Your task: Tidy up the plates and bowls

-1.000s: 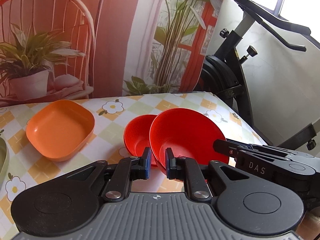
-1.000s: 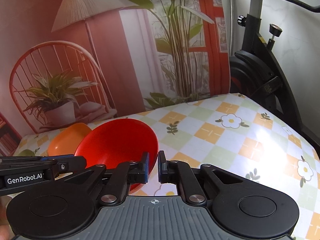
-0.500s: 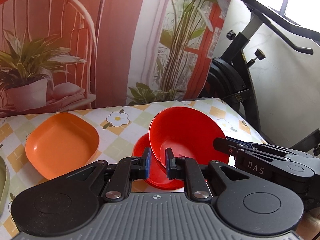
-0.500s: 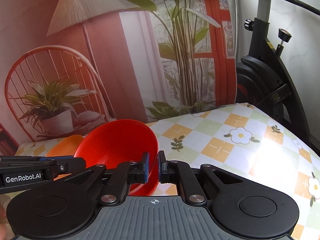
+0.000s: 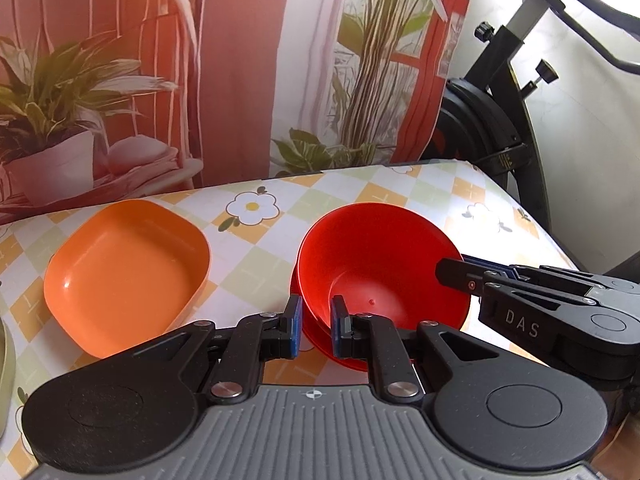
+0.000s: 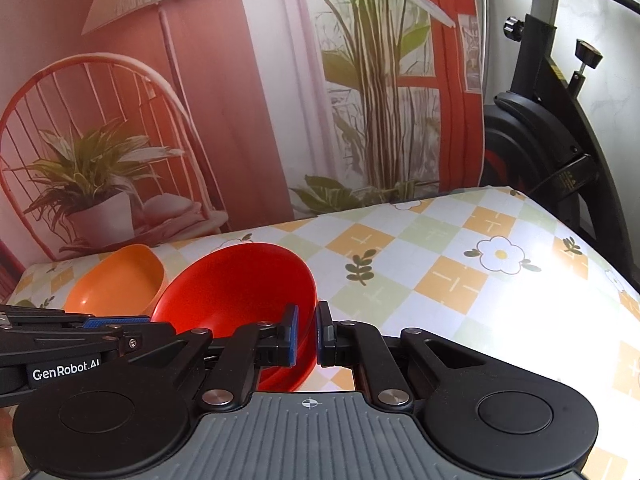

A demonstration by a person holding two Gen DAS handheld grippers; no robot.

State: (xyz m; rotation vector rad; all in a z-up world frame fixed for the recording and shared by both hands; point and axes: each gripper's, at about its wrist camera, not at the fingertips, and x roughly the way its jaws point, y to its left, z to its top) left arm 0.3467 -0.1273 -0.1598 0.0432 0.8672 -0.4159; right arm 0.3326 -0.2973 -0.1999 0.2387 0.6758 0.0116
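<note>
Table covered in a checked cloth (image 5: 400, 196) with yellow and green squares and white flowers. Printed backdrop (image 5: 240, 60) of chair, plants and lamp hangs behind its far edge; a black exercise bike (image 5: 492, 128) stands past the far right corner.

Round red plastic bowl (image 5: 384, 264) sits nested in a second red bowl (image 5: 320, 340), of which only a sliver of rim shows below and to the left. The pair lies toward the near edge, right of the table's middle.

Left gripper (image 5: 316, 326): fingers a small gap apart, straddling the near rim of the upper red bowl, one blue pad outside the wall, one inside. Whether the pads press the wall cannot be told.

Right gripper (image 6: 306, 332): fingers nearly together, pinching the right-hand wall of the same bowl, rim between the pads. In the left wrist view this gripper (image 5: 460, 270) comes in from the right with its tips at the bowl's right rim.

Square orange plastic dish (image 5: 128, 276) with rounded corners rests flat on the cloth, to the left of the red bowls and apart from them. In the right wrist view the orange dish (image 6: 120, 280) sits beyond the red bowl (image 6: 236, 284).

A pale green rim (image 5: 6, 376) shows at the table's left edge; cannot tell what it is.
</note>
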